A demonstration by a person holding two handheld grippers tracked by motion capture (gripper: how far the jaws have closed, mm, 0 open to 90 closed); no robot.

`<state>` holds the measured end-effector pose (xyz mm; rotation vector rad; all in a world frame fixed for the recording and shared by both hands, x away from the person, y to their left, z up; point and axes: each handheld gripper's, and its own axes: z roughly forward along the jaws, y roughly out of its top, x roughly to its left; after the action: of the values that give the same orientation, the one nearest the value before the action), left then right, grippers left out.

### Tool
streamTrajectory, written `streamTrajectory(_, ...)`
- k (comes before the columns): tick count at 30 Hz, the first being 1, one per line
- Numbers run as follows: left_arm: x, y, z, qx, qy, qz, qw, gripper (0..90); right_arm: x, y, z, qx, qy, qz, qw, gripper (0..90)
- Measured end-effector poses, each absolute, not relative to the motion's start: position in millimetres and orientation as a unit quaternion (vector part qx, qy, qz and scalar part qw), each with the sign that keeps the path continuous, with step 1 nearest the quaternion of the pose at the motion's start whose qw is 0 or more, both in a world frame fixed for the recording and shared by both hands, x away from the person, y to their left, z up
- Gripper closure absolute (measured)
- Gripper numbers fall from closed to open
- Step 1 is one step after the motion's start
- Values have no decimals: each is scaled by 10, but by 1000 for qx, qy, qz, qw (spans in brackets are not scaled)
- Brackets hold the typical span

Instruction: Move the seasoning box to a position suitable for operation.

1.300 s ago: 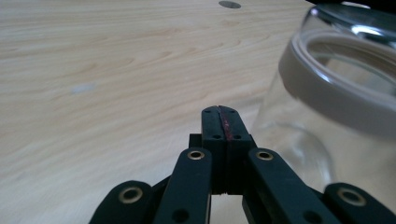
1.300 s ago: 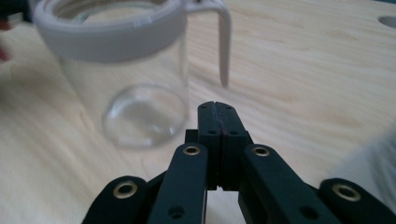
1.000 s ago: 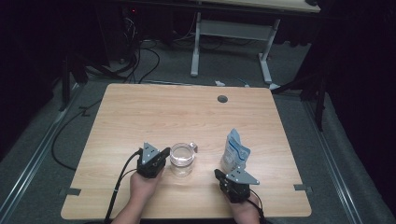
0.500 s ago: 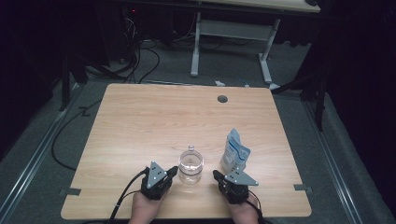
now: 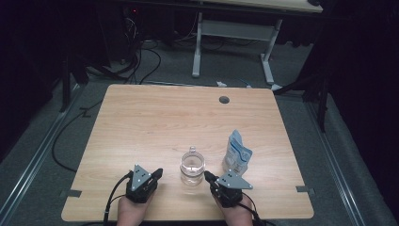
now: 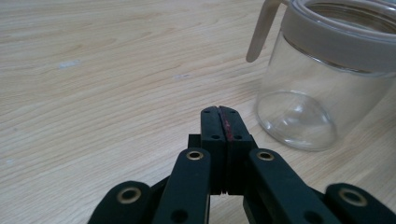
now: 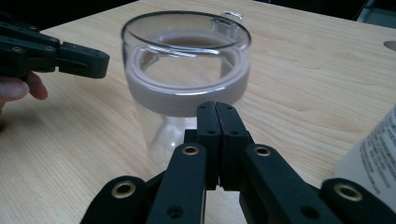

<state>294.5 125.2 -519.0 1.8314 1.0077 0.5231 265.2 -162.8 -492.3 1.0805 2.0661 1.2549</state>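
A clear glass jar (image 5: 192, 167) with a grey collar and a small handle stands upright and empty near the table's front edge. My left gripper (image 5: 157, 173) lies low to its left, shut with nothing in it, apart from the glass. In the left gripper view the joined tips (image 6: 219, 112) point past the jar (image 6: 327, 79). My right gripper (image 5: 207, 175) is shut and empty just right of the jar. The right gripper view has its tips (image 7: 215, 108) close before the jar (image 7: 187, 79), with the left gripper (image 7: 100, 60) beyond.
A white and blue pouch (image 5: 236, 153) stands upright just right of the jar and behind my right gripper, also at the edge as the pouch (image 7: 373, 154). The wooden table (image 5: 141, 122) has a cable hole (image 5: 224, 100) at the back. Cables (image 5: 136, 66) lie on the floor beyond.
My left gripper has drawn back from the jar's left side toward the near edge. The jar has shifted slightly right and nearer. My right gripper has edged toward the jar.
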Motion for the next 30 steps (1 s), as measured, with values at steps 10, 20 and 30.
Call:
streamTrajectory(10, 2995, 1244, -5170, 746, 414, 213, 476, 895, 2690, -1560, -4935, 396, 762, 452, 243, 897)
streamTrajectory(20, 3149, 1185, -5079, 743, 410, 218, 482, 898, 3138, -1446, -4936, 411, 756, 445, 248, 898)
streamTrajectory(30, 3528, 1129, -4883, 738, 393, 209, 507, 876, 3023, -1677, -5013, 424, 752, 442, 244, 898)
